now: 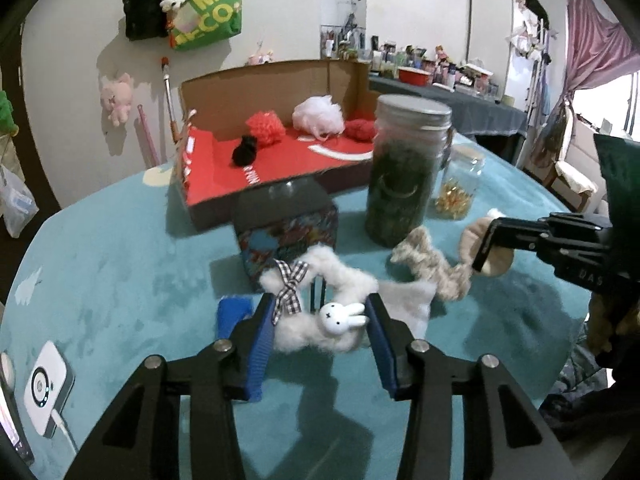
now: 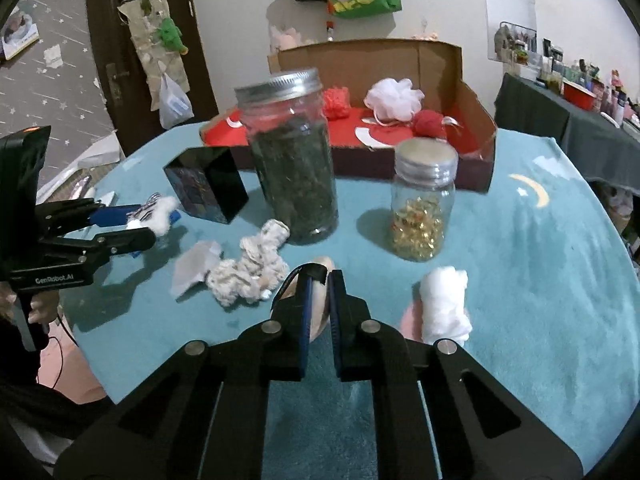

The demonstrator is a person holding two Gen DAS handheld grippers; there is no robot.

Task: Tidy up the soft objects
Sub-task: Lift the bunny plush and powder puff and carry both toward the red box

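My left gripper (image 1: 320,308) has its blue pads pressed on both sides of a white fluffy piece (image 1: 320,332) with a small rabbit head and a checked bow. In the right wrist view the same piece (image 2: 162,210) hangs a little above the teal table. My right gripper (image 2: 320,276) is shut on a beige plush thing (image 2: 320,308), mostly hidden between the pads; from the left wrist view that beige plush thing (image 1: 496,256) bulges round the right gripper (image 1: 482,248). A knitted cream rope toy (image 2: 252,276) and a white cloth scrap (image 2: 196,268) lie between the two grippers.
An open cardboard box (image 1: 280,80) with a red floor stands at the back, holding red, white and black puffs. A tall jar (image 2: 292,160) of dark leaves, a small jar (image 2: 424,208) of gold bits and a black patterned box (image 2: 208,188) stand in front. A white fluffy roll (image 2: 444,304) lies right.
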